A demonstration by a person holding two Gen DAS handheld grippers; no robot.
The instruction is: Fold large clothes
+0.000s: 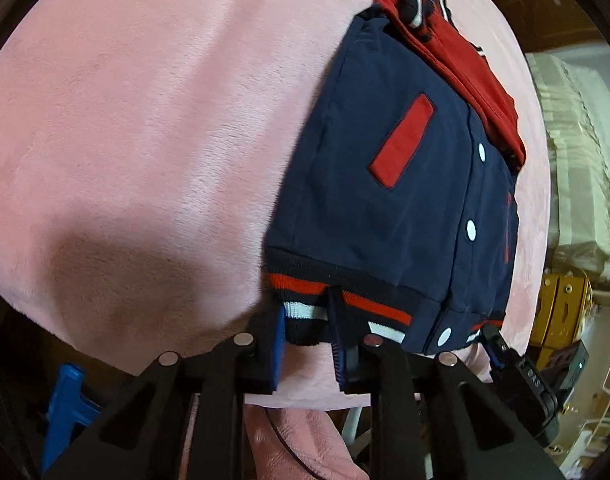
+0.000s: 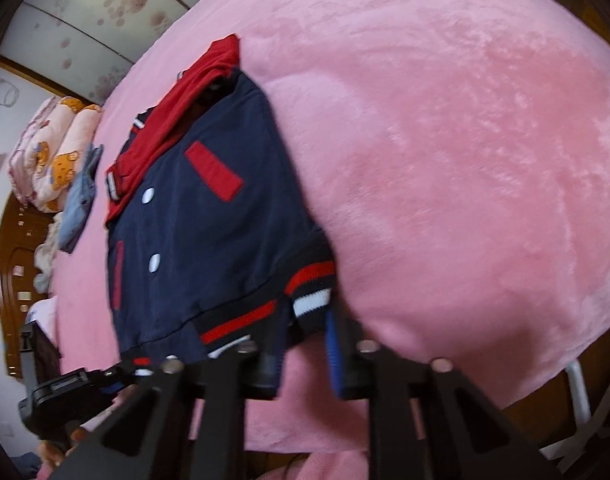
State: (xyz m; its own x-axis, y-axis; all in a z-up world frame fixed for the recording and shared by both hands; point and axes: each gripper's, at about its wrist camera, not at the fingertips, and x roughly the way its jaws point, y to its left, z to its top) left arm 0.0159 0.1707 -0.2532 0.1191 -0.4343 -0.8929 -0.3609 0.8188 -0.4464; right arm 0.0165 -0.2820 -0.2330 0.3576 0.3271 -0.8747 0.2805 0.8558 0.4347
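A navy jacket (image 1: pixel 385 208) with red sleeves, red pocket trims and white snaps lies on a pink plush blanket (image 1: pixel 145 120). Its striped hem faces me. My left gripper (image 1: pixel 311 336) is open, its blue-padded fingers astride the left hem corner. The right gripper (image 1: pixel 495 342) shows at the hem's other corner. In the right wrist view the jacket (image 2: pixel 209 220) lies ahead; my right gripper (image 2: pixel 307 336) is open, with the right hem corner between its fingers. The left gripper (image 2: pixel 119 374) shows at lower left.
The blanket (image 2: pixel 445 160) covers a bed. Folded bear-print bedding (image 2: pixel 49 152) and a denim garment (image 2: pixel 79 208) lie at the far left. A wooden headboard (image 2: pixel 9 280) and yellow boxes (image 1: pixel 561 308) stand beside the bed.
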